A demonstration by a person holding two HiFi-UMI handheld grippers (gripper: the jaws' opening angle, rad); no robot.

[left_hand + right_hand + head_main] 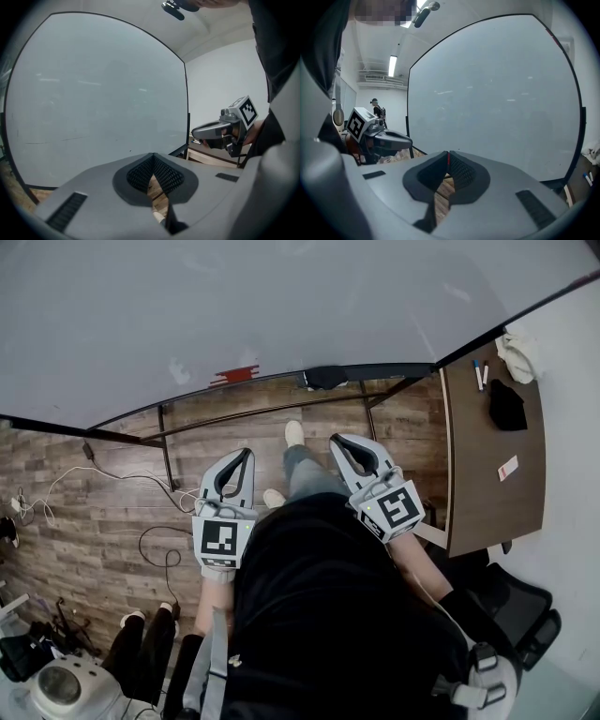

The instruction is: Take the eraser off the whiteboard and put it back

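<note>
The large whiteboard (281,306) fills the far side of the head view. On its bottom ledge lies a dark block (326,377) that looks like the eraser, with a small red item (234,374) to its left. Both grippers hover side by side in front of the person, well short of the board. My left gripper (246,454) is shut with nothing in it, its tips meeting (152,157). My right gripper (339,440) is likewise shut and empty (448,154). Each shows in the other's view: the right gripper (194,133), the left gripper (408,139).
A wooden desk (478,493) stands at the right with markers (480,373), a black item (506,404) and a white cloth (517,352). The board's metal stand (167,451) and cables (112,479) are on the wood floor. An office chair (520,610) is at lower right, another person's legs (141,643) at lower left.
</note>
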